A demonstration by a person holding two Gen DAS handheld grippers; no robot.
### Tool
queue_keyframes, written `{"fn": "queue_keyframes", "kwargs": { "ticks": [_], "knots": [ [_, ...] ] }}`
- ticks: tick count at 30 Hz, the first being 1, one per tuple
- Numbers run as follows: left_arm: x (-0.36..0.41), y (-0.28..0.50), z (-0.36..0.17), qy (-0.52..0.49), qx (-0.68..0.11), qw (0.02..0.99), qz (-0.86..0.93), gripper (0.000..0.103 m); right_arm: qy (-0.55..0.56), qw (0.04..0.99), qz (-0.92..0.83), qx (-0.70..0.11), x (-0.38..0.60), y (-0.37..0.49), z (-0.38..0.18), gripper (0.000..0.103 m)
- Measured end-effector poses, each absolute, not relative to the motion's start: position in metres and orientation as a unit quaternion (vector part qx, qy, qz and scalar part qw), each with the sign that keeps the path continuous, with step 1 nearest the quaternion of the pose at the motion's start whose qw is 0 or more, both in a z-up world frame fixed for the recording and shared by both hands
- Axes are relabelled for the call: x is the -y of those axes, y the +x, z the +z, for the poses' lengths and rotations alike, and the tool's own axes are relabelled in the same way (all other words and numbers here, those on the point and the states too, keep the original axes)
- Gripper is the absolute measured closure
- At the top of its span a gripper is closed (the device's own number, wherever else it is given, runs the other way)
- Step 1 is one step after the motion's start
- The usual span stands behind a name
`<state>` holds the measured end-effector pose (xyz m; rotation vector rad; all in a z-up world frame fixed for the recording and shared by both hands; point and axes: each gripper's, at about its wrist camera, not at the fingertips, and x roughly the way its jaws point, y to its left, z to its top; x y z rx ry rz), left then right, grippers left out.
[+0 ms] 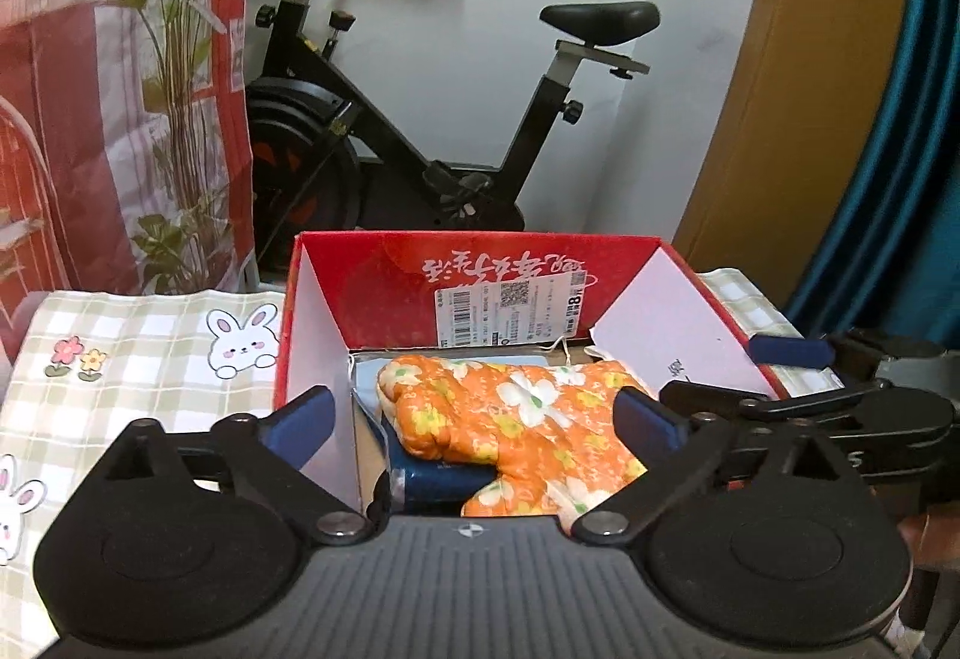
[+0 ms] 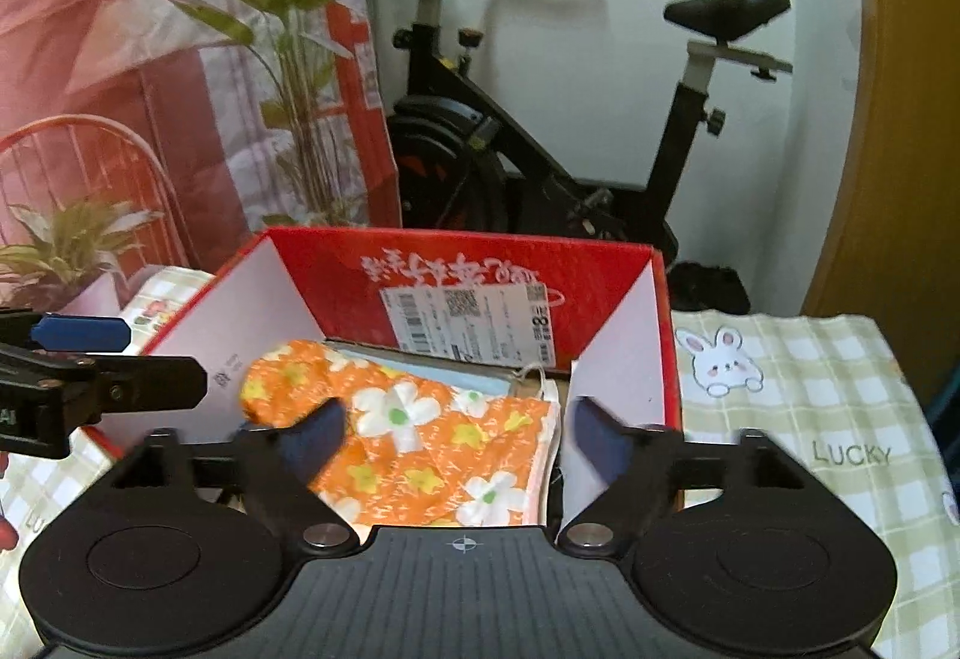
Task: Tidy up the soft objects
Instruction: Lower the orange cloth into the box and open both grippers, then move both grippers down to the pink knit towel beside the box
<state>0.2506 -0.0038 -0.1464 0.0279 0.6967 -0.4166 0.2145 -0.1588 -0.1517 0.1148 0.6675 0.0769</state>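
Left wrist view: one red box (image 1: 480,269) with four raised flaps, standing on a checked cloth (image 1: 138,347). Inside, one orange flowered mitt (image 1: 516,419), lying on a dark blue item (image 1: 444,479), apart from the far wall. Left gripper (image 1: 480,419) above the near edge, fingers wide apart, holding nothing. Right gripper (image 2: 456,443) likewise spread over the mitt, pads not pressing it. Free room between mitt and right wall. One exercise bike (image 2: 540,131) behind.

The mitten (image 1: 516,419) is soft quilted cloth with printed flowers. The box (image 1: 480,263) is cardboard, glossy red outside and matt white inside. The tablecloth (image 1: 138,347) looks like smooth checked fabric.
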Motion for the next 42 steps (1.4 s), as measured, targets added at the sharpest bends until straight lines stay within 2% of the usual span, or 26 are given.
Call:
{"fn": "queue_keyframes", "kwargs": {
  "ticks": [12,21,42],
  "knots": [
    [-0.014,0.196,-0.124,0.012,-0.307,0.935,-0.174,0.0,0.064,0.956,0.028,-0.284,0.149,0.166,-0.124,0.0],
    [-0.032,0.149,-0.13,0.0,-0.299,0.941,-0.16,0.0,0.068,0.958,0.033,-0.277,0.144,0.124,-0.127,0.0],
    [-0.064,0.074,-0.178,-0.01,-0.326,0.936,-0.131,0.0,0.045,0.957,0.049,-0.282,0.129,0.023,-0.173,0.0]
  ]
}}
